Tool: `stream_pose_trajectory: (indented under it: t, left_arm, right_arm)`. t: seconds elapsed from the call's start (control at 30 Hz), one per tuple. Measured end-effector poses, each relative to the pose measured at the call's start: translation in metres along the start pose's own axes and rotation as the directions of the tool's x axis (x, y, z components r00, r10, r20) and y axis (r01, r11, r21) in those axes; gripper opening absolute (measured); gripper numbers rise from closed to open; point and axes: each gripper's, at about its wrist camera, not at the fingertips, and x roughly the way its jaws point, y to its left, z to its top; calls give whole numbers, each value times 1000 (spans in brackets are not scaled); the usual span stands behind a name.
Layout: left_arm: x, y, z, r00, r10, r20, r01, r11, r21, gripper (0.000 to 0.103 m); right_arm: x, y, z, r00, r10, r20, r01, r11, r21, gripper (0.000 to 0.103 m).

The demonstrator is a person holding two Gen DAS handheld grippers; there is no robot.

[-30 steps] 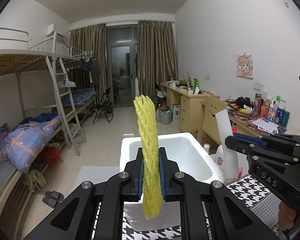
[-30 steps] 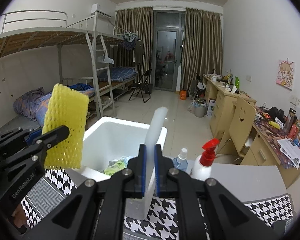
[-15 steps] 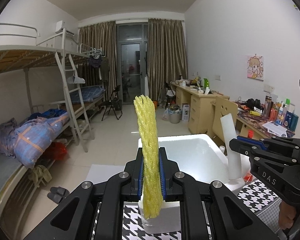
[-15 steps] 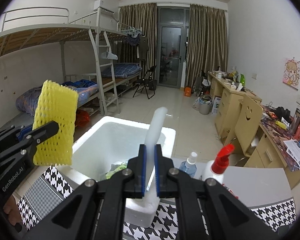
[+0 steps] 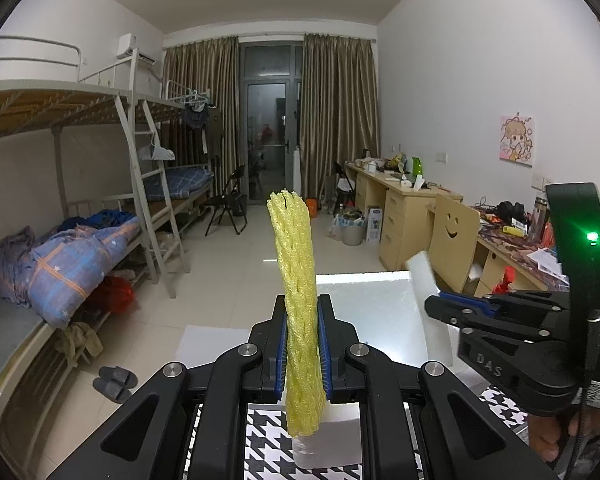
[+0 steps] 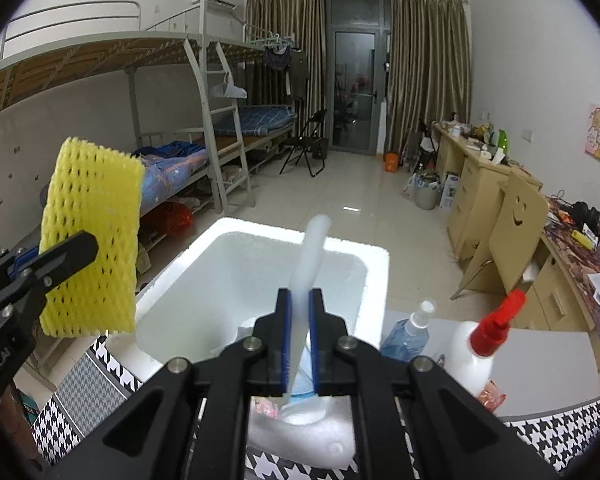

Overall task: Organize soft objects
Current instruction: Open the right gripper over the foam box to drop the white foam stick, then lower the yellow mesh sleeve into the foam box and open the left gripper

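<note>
The left gripper (image 5: 303, 354) is clamped on a yellow foam net (image 5: 298, 304). The net stands upright between the two blue pads, pinched a little below its middle, so most of it rises above the fingers (image 5: 281, 354) and a short end hangs under them. From the right wrist view the net (image 6: 92, 240) shows its broad face, with one black finger (image 6: 66, 258) crossing its lower half.

The right gripper (image 6: 300, 340) is closed on a white foam strip (image 6: 310, 264). The strip sits flat between its blue pads and sticks out forward and up past the fingertips, bending slightly at its far end. In the left wrist view the same strip (image 5: 424, 280) pokes up above the right gripper (image 5: 440, 306), and its lower part hangs below the fingers.

Both pieces are held up in the air near a white foam box (image 6: 376, 276) that stands open on a houndstooth cloth (image 6: 556, 432). The strip is over the box, near its front rim; the net is left of the box, outside its left wall. Inside the box, some pale things lie at the bottom, mostly hidden by the right gripper. Right of the box stand a small clear spray bottle (image 6: 410, 330) and a white bottle with a red trigger (image 6: 480, 344). A hand (image 5: 560, 432) grips the right gripper's handle.
</note>
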Motion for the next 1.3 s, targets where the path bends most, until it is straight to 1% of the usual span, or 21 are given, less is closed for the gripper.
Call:
stream_pose_trajectory:
  t: [0.13,0.23,0.27,0.3,0.33,0.37,0.73,0.83,1.3]
  left_arm:
    - [0,0,1,1000,-4,-1,4,1000,3,14]
    - [1,1,1,1000,-6,-3,6,1000,3,14]
    - [1,2,2,1000,-8,-4,8,1000,3,14]
    - [2,2,2,1000,-9,-4,9,1000,3,14]
    - [2,2,2,1000,-10,-5,10,1000,3,14]
    - [3,2,1,1000,-11,-7,11,1000,8,14]
    - [13,-1,1,998,-46,-40,46,999,12,14]
    - [17,-6,3,997,-53,-48,54,998,29,14]
    - [31,-27,11,991,-116,-64,119,992,40,15]
  right_arm:
    - [7,0,1,1000,-1,-10,1,1000,3,9]
    - [12,0,1,1000,-9,-29,9,1000,-8,23]
    - [12,-1,1,999,-19,-33,18,1000,-10,37]
    - [13,-1,0,999,-21,-36,20,1000,-10,59]
    - [12,-3,0,999,-19,-34,19,1000,-7,67]
    - [8,-4,-1,1000,-13,-18,13,1000,0,70]
    - [-24,-13,-1,998,-50,31,50,999,20,71]
    - [-30,-16,-4,997,-70,41,69,997,22,71]
    - [-53,-33,-16,993,-108,44,106,994,40,71]
